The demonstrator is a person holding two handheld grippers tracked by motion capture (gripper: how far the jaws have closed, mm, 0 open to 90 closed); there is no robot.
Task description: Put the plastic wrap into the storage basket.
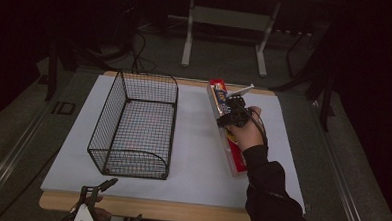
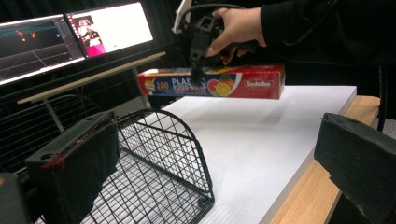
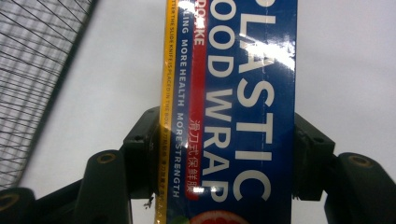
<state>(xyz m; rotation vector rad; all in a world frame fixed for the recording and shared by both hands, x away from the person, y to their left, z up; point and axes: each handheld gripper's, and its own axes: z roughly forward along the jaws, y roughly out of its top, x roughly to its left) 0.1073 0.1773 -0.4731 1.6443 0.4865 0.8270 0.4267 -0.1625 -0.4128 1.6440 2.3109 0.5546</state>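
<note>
White table top [image 1: 192, 155], wooden rim along near edge. Black wire basket [image 1: 136, 125] standing on left half, open at top, nothing inside.

Long plastic food wrap box [image 2: 215, 83], red and blue, lifted clear of table right of basket, roughly level, shadow on white surface below. Box well apart from basket.

Right gripper [image 1: 230, 109] reaching down onto box from above, held in a hand with dark sleeve. Jaws clamped across box's narrow width, pads [image 3: 144, 158] pressed flat against both long sides.

Left gripper [image 1: 100, 189] low at near table edge, just before basket's rounded near end. Jaws spread wide, nothing between.
</note>
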